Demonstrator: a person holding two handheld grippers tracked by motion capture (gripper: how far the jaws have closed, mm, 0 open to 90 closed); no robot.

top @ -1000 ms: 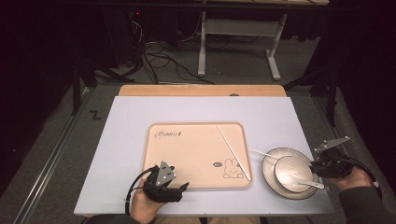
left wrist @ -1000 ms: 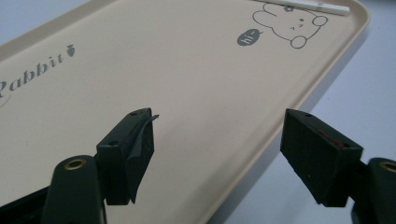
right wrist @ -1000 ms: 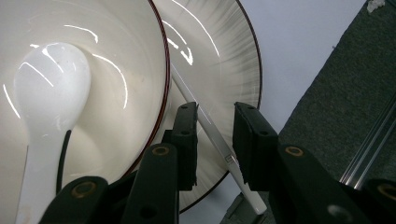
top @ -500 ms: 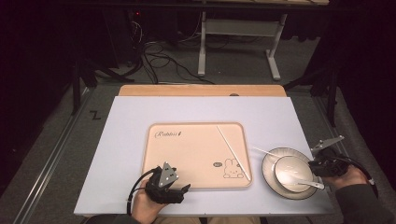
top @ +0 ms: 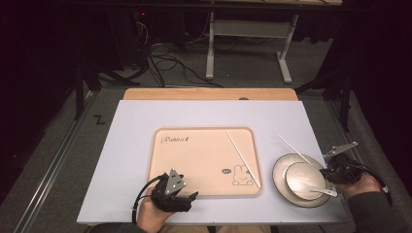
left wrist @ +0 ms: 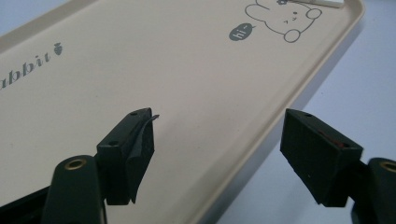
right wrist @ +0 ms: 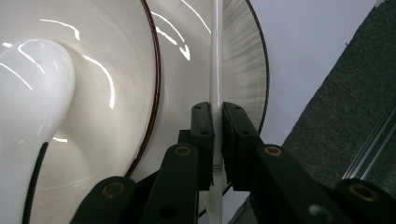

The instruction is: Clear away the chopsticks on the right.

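Our right hand-held gripper (right wrist: 217, 126) is clenched on a white chopstick (right wrist: 215, 56) lying across the plate (top: 282, 170), beside the bowl (top: 303, 175) that holds a white spoon (right wrist: 32, 102). Our left hand-held gripper (left wrist: 219, 149) hangs released over the near edge of the beige tray (top: 194, 160), which carries another chopstick (top: 241, 158).
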